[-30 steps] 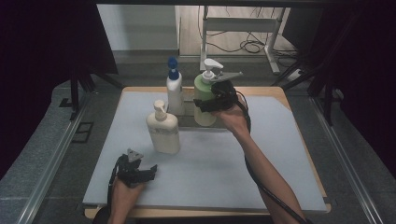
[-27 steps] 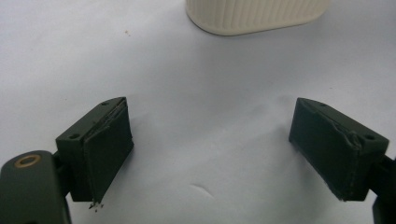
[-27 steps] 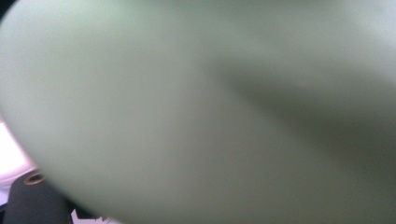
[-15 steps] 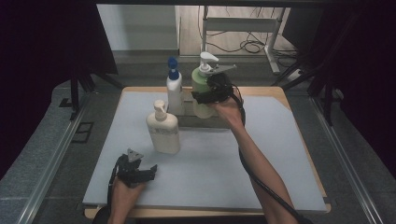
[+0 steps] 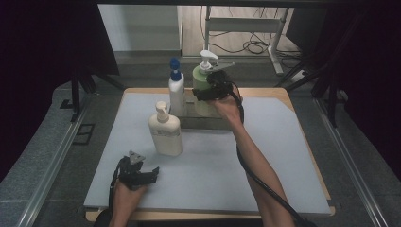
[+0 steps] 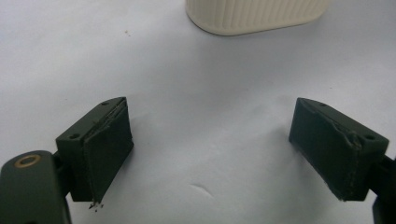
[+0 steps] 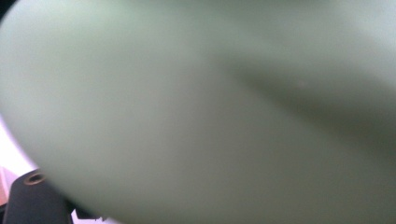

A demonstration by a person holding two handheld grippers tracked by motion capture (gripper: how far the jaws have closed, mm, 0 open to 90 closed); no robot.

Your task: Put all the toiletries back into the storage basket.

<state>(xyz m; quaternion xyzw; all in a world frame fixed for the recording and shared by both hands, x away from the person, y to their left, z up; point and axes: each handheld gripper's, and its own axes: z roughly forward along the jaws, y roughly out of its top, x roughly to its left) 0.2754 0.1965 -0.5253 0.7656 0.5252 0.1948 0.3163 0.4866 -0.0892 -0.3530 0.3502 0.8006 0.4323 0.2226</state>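
Note:
A pale green pump bottle (image 5: 200,79) with a white pump stands upright at the back of the table, over a dark grey tray (image 5: 208,124). My right gripper (image 5: 204,93) is shut on its body from the right side. In the right gripper view the green bottle (image 7: 210,112) sits blurred right up against the lens. Whether the bottle rests on the tray or hangs just above it, I cannot tell. My left gripper (image 5: 146,174) lies at the front left of the mat, open with nothing between its jaws (image 6: 210,154).
A white bottle with a blue pump (image 5: 176,92) stands just left of the green one. A cream pump bottle (image 5: 165,132) stands nearer on the pale mat (image 5: 283,156); its ribbed base (image 6: 254,16) is ahead of my left gripper. Dark floor surrounds the wooden table.
My right gripper has carried the green bottle farther back and slightly left, close beside the blue-pump bottle. The left gripper has stayed in place.

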